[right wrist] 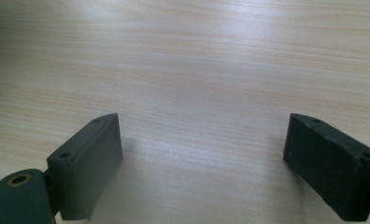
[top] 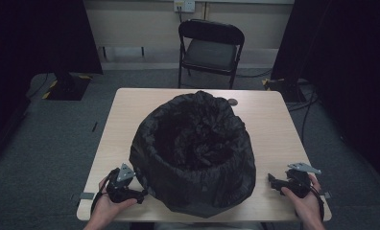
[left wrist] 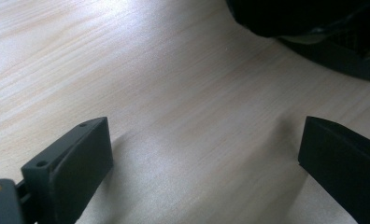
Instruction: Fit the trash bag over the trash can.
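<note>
In the high view, a large bin lined with a crinkled black plastic bag [top: 195, 153] is seen standing on the middle of the pale wooden table [top: 269, 129], its mouth open upward. The left gripper [top: 141, 194] is held low at the table's near edge, just beside the bag's lower left flank, with the person's left hand [top: 109, 203] wrapped under it and the palm turned partly up. The right gripper [top: 270, 181] is held at the near right, apart from the bag, by the right hand [top: 305, 201].

In the left gripper view, the jaws are shown spread wide over bare wood, and a dark edge of the bag [left wrist: 314, 28] is caught at the upper right. In the right gripper view, the jaws are likewise spread wide, with wood grain between them. A black folding chair [top: 211, 50] is visible beyond the table in the high view.
</note>
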{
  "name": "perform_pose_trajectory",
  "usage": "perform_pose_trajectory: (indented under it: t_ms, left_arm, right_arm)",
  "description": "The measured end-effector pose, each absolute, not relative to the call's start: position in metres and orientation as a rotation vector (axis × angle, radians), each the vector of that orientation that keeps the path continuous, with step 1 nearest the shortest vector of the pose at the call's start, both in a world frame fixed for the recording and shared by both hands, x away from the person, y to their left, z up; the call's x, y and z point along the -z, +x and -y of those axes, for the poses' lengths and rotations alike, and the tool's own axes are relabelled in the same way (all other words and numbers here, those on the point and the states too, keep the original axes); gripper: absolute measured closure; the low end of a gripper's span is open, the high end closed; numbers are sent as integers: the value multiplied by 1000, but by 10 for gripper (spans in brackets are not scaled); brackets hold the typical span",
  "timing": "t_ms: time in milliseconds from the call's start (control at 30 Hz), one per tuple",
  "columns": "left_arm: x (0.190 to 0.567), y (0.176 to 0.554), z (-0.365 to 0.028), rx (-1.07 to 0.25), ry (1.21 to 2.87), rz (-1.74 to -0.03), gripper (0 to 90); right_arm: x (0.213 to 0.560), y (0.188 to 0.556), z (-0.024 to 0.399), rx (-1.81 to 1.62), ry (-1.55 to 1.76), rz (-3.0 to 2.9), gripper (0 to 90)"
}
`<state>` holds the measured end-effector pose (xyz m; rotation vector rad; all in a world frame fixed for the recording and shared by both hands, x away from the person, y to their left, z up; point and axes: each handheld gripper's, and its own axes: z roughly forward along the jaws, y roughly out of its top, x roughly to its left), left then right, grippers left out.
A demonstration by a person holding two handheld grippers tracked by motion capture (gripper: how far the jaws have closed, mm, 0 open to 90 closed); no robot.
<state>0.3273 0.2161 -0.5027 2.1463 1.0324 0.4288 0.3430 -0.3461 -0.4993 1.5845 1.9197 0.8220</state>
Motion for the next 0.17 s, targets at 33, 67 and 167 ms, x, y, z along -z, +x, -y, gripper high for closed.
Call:
perform_pose_trajectory:
  t_ms: [33, 67, 167]
  left_arm:
    - [503, 328, -216, -429, 2148, -1033, 20]
    - [503, 328, -216, -428, 2148, -1034, 18]
    - [503, 328, -216, -429, 2151, -1030, 14]
  right_arm:
    - [499, 343, 346, -822, 1584, -1920, 107]
    - [499, 343, 346, -821, 1584, -1919, 107]
    - [499, 343, 346, -822, 1584, -1919, 107]
